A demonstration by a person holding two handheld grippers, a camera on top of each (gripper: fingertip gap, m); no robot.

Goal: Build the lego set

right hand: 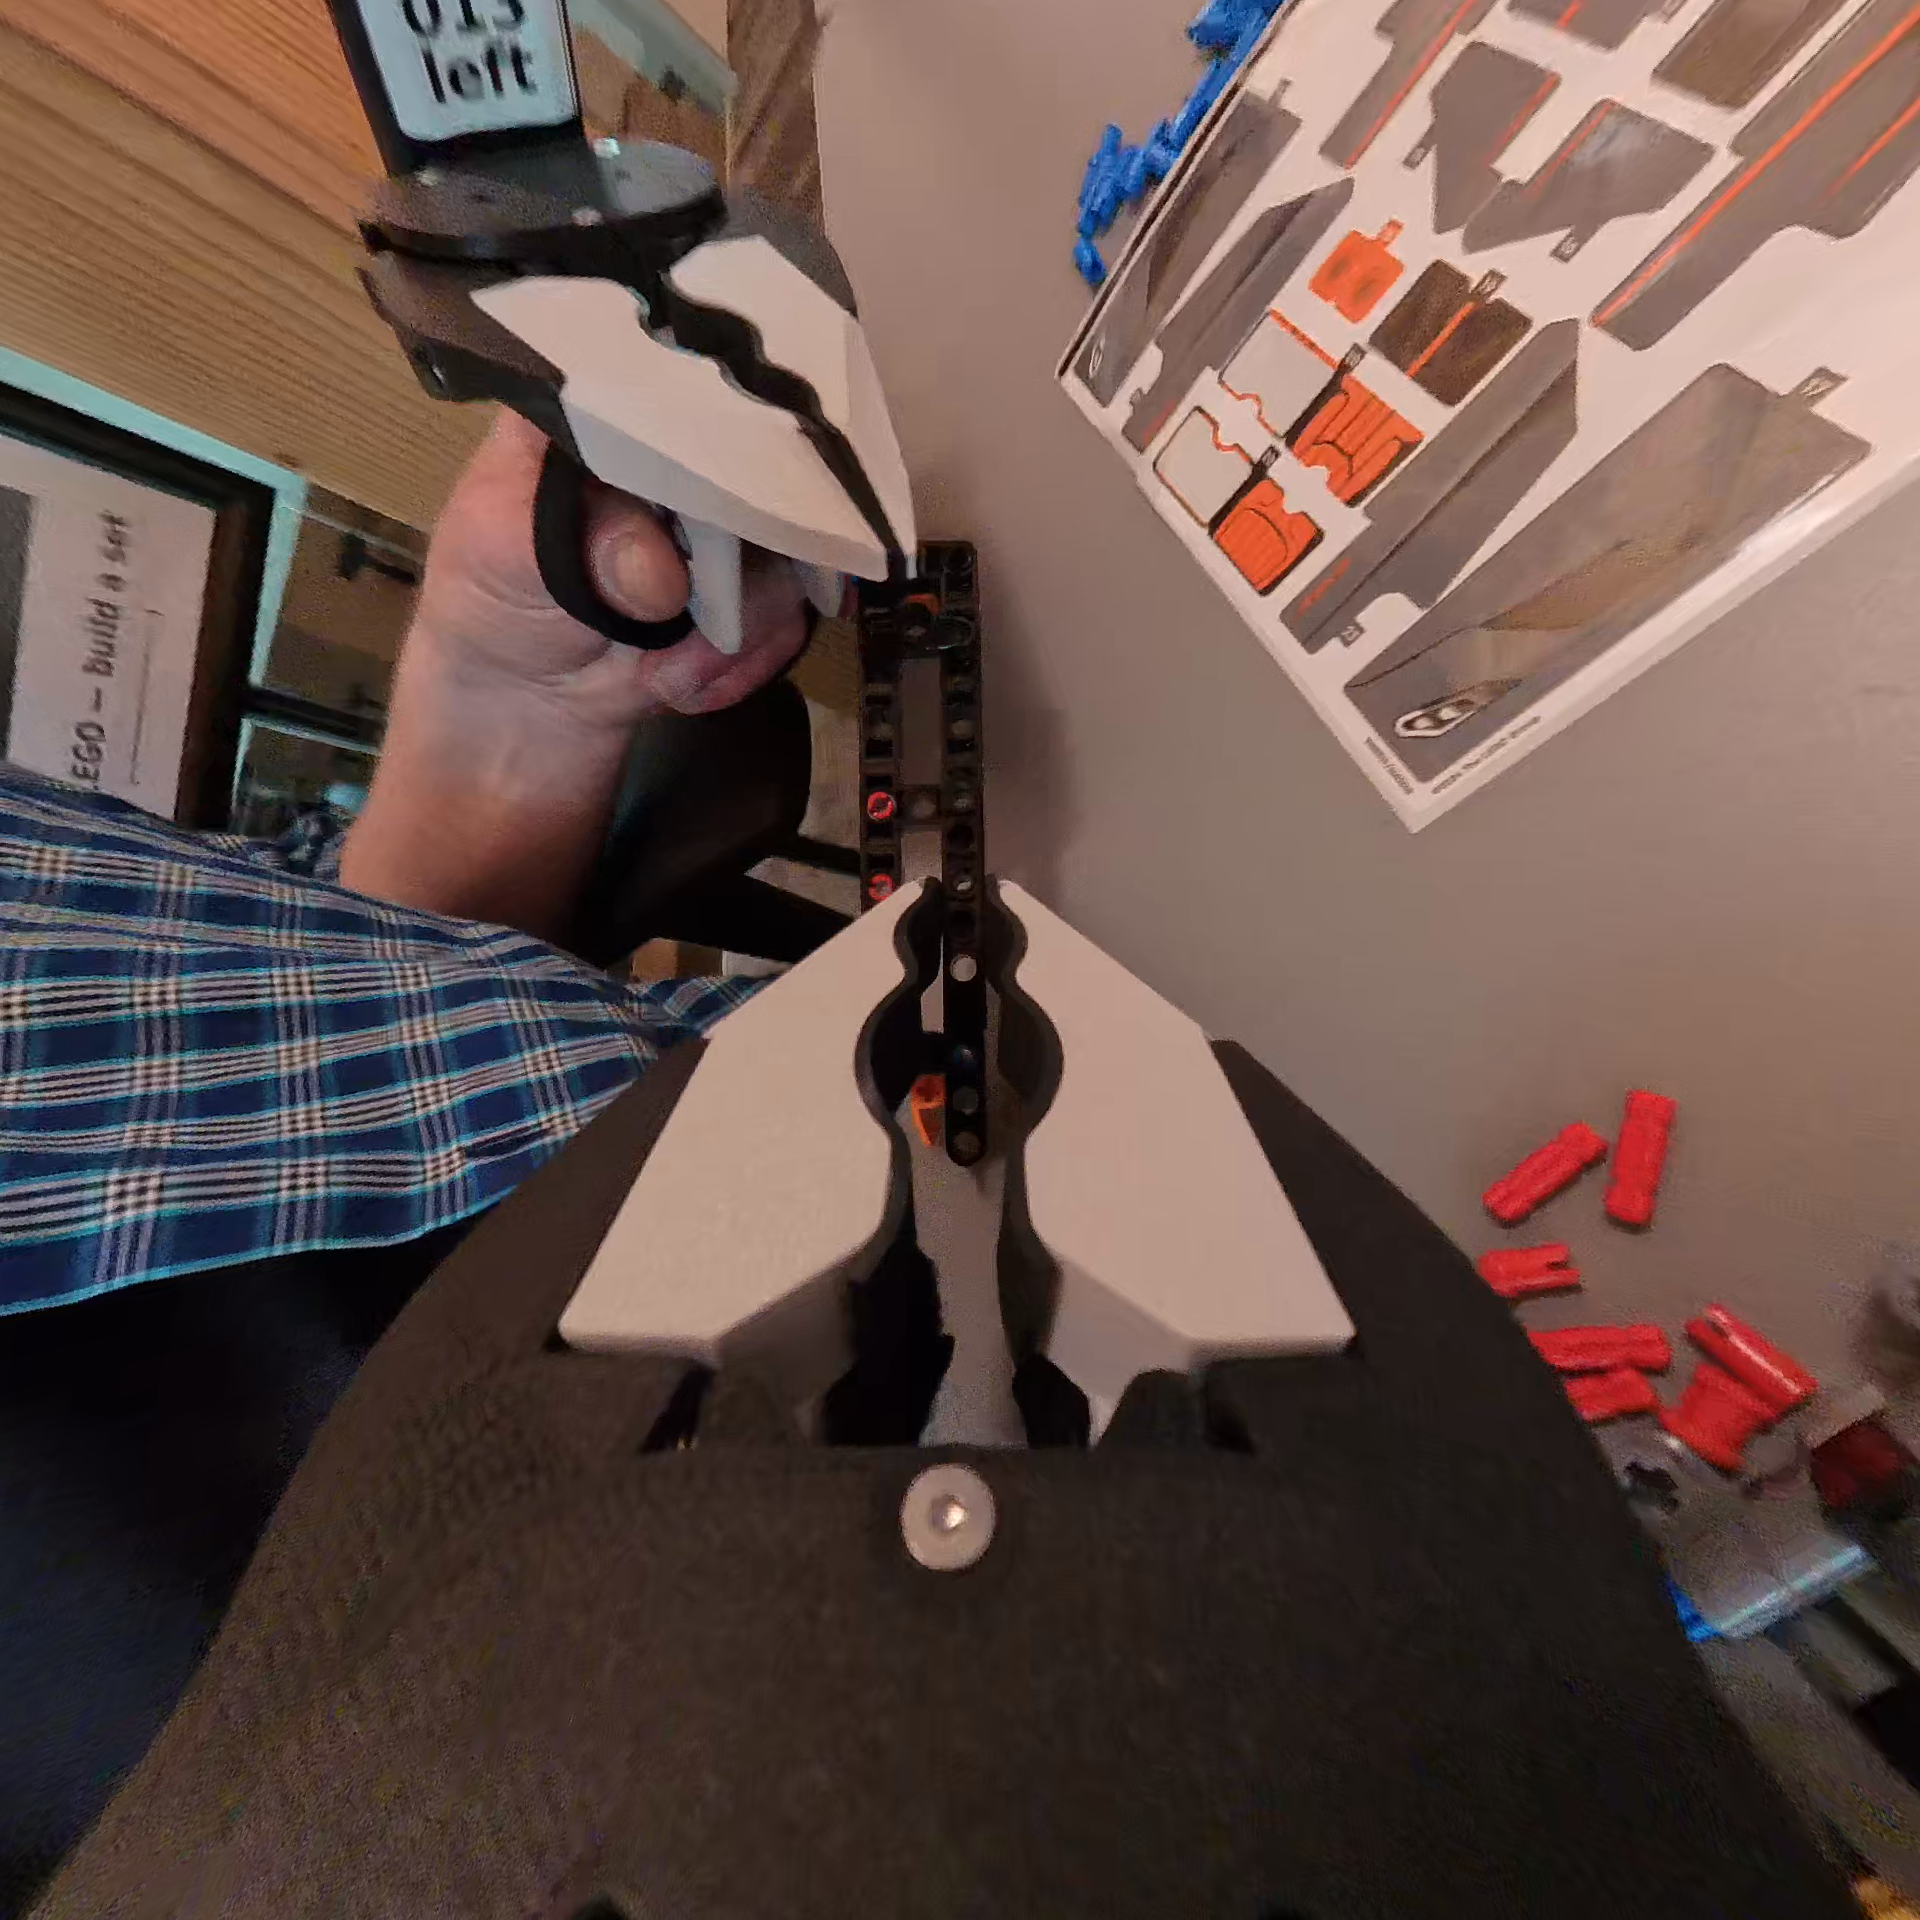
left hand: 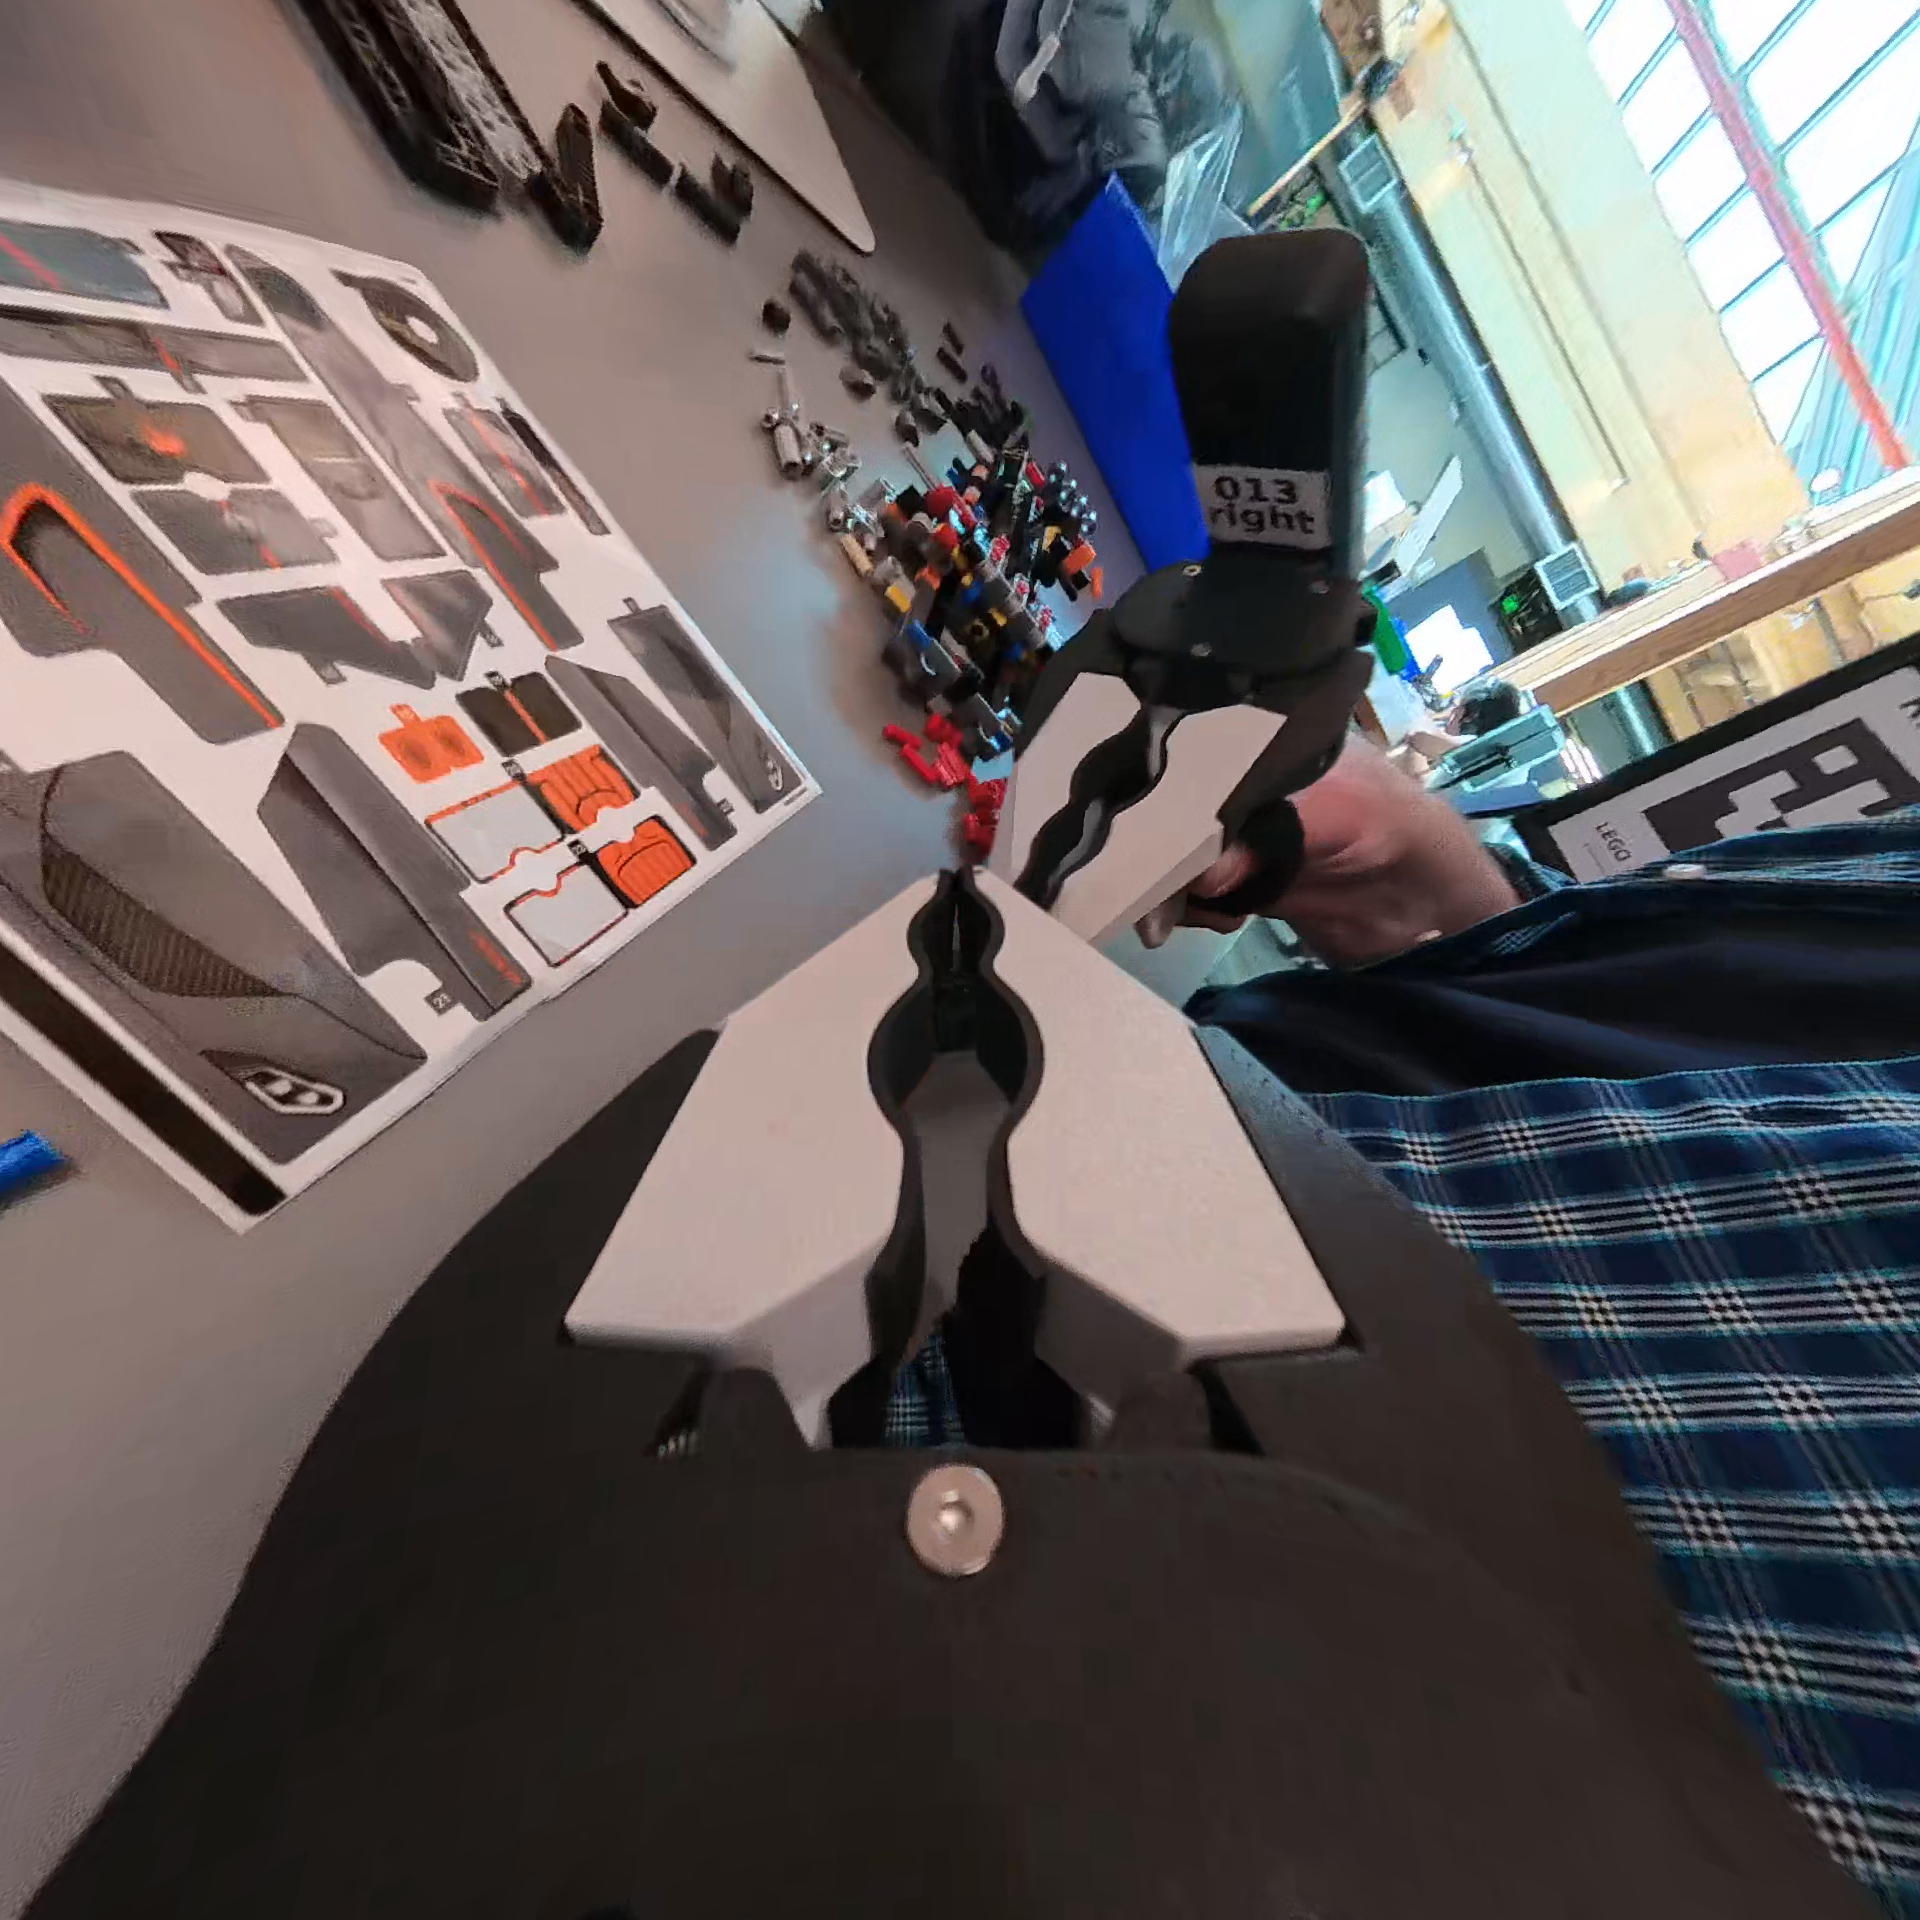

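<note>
My right gripper (right hand: 961,885) is shut on a long black beam frame (right hand: 920,727) with red and orange pins, held above the grey table (right hand: 1195,831). The frame's near end lies between its pads. My left gripper (right hand: 902,556) comes in from the upper left, jaws closed, with its tips at the frame's far end. In the left wrist view, the left gripper (left hand: 961,878) is shut. A thin dark part shows in its gap, and I cannot tell what it is. The right gripper (left hand: 1044,894) is just beside its tips.
A sticker sheet (left hand: 312,675) lies on the table and also shows in the right wrist view (right hand: 1507,364). A pile of small mixed pieces (left hand: 966,561), loose red pieces (right hand: 1621,1330), blue pieces (right hand: 1132,177) and black assemblies (left hand: 447,94) lie around. A plaid sleeve (right hand: 260,987) is close by. Across from one pair of fingers to the other is roughly 6 cm.
</note>
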